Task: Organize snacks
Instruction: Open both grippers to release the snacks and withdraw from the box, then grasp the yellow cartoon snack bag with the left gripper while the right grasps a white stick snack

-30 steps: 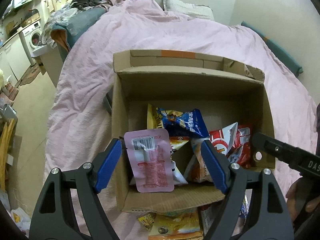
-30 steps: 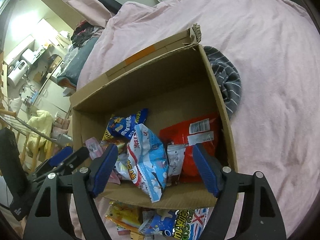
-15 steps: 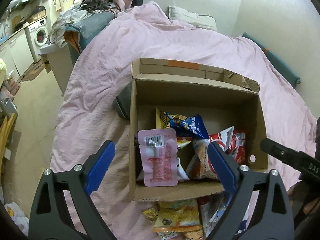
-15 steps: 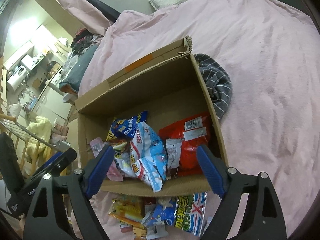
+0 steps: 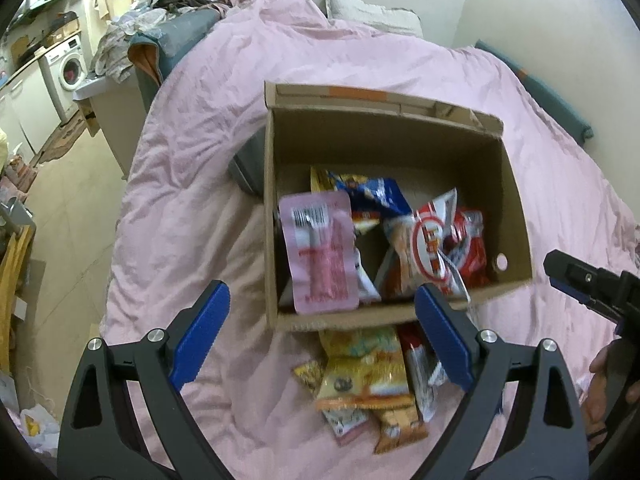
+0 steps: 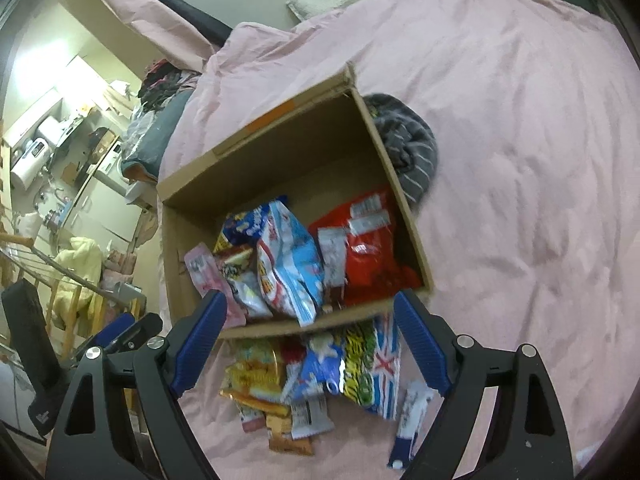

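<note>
The cardboard box is sitting mid-bed, holding several snack packets already; a pile of snacks is waiting outside its near wall. The left gripper and right gripper are hanging released, empty.

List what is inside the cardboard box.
Inside the cardboard box: a pink pouch, a blue bag, a red-and-white bag and a red bag. Anything beneath these packets is covered.
</note>
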### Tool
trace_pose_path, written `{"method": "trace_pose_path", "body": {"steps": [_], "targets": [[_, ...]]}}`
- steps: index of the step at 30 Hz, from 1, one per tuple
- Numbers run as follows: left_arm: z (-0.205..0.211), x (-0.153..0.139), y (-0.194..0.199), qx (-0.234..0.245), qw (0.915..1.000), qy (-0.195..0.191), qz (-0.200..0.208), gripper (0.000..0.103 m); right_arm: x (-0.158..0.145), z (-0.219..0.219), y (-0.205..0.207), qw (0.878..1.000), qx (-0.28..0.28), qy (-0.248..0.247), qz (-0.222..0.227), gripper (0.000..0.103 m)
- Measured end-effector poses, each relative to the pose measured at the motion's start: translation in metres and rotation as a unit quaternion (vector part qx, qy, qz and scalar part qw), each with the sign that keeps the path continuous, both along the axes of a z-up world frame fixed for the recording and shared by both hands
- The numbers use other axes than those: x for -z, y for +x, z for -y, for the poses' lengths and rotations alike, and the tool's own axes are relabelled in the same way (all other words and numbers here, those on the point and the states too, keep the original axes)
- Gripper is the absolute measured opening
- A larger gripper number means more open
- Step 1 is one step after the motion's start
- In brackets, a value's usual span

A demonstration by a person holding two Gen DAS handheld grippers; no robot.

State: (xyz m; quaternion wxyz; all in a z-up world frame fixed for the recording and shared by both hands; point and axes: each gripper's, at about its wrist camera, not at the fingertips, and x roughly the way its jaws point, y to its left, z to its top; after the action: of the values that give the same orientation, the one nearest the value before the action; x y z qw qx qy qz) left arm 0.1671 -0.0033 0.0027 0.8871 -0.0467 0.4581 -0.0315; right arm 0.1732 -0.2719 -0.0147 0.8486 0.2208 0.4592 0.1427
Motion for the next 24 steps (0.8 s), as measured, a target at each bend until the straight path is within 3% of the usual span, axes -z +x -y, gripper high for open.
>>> {"method": "trace_pose_path", "body": {"steps": [14,24], "targets": [[-0.002,0.020,-0.025,0.012,0.9986,-0.003,-0.051,0.092,0.023,0.028,-0.037,0.998,0.027,-0.024,-0.051,0.088],[-0.020,0.039,-0.031,-0.014,0.9966,-0.002,-0.082,0.092,0.071,0.057,-0.044,0.986,0.058,0.010,-0.154,0.088]]}}
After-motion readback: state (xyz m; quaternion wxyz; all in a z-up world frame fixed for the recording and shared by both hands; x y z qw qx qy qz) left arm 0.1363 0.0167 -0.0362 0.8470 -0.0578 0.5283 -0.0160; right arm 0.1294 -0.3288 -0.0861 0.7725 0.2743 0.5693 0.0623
